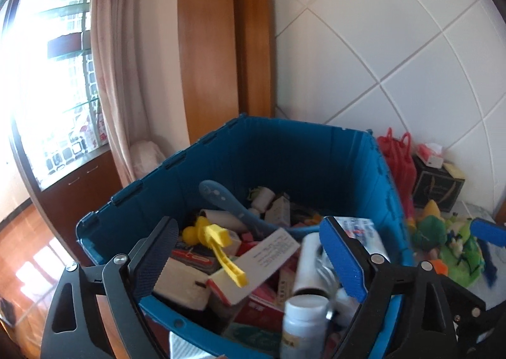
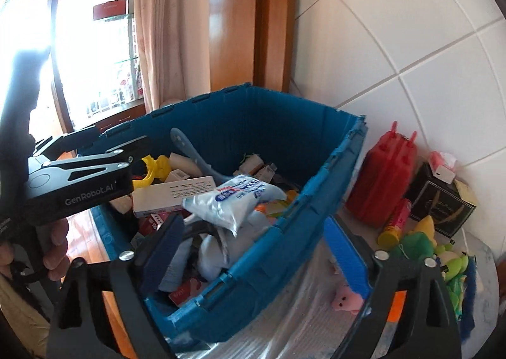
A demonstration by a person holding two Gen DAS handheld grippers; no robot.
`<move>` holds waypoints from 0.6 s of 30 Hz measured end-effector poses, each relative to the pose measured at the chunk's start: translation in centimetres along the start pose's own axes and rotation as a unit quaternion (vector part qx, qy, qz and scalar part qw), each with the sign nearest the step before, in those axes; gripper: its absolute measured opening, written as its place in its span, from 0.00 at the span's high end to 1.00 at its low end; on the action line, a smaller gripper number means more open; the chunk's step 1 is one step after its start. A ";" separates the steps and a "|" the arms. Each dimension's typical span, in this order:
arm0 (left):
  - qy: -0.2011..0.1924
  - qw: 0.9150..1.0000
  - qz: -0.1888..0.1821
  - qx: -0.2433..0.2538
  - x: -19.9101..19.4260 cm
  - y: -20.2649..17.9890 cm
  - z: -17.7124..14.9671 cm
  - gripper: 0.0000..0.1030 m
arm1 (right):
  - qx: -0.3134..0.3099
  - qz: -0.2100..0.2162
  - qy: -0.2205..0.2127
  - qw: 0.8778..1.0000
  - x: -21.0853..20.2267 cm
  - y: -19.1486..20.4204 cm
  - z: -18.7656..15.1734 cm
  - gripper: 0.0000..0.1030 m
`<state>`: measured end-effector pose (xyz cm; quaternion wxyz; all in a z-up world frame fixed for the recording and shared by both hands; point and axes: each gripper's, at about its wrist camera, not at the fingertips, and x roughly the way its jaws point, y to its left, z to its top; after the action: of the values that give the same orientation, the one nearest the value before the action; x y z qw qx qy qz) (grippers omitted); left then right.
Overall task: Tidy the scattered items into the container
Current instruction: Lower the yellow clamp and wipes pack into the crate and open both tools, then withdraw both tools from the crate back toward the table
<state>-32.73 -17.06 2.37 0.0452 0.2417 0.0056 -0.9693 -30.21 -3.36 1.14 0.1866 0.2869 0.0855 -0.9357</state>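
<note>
A blue plastic crate (image 1: pixel 284 150) (image 2: pixel 319 201) stands on the table, filled with boxes, a white bottle (image 1: pixel 305 321), a yellow toy (image 1: pixel 221 242) and a pale blue packet (image 2: pixel 234 201). My left gripper (image 1: pixel 249 257) is open and empty above the crate's near side; it also shows at the left in the right wrist view (image 2: pixel 95 153). My right gripper (image 2: pixel 256 251) is open and empty, straddling the crate's right wall. Green plush toys (image 2: pixel 442 254) (image 1: pixel 449 242), a small pink plush (image 2: pixel 346 299) and a red-and-yellow tube (image 2: pixel 397 223) lie on the table right of the crate.
A red plastic container (image 2: pixel 379 175), a black box (image 2: pixel 442 204) and a pink tissue pack (image 2: pixel 442 164) stand against the tiled wall (image 2: pixel 411 42). A wooden door frame (image 2: pixel 253 17), a curtain (image 1: pixel 126 58) and a window are behind the crate. Wooden floor lies left.
</note>
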 end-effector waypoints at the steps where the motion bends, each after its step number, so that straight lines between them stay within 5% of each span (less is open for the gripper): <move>1: -0.006 1.000 -0.013 0.003 -0.8 -1.2 -0.2 0.01 | 0.006 -0.014 -0.009 1.000 -1.4 -1.0 -0.7 0.00; 10: 0.010 0.991 -0.131 0.036 -8.6 -14.2 -4.9 0.01 | 0.086 -0.132 -0.030 0.987 -14.3 -10.4 -9.1 0.00; 18: 0.034 0.989 -0.137 0.050 -13.7 -19.9 -8.8 0.01 | 0.132 -0.156 -0.009 0.979 -20.1 -15.2 -15.8 0.00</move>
<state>-18.39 4.20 0.81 -0.1002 0.2730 -0.0080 -0.9568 -12.91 20.77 0.44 -0.0002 0.2833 0.0031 -0.9590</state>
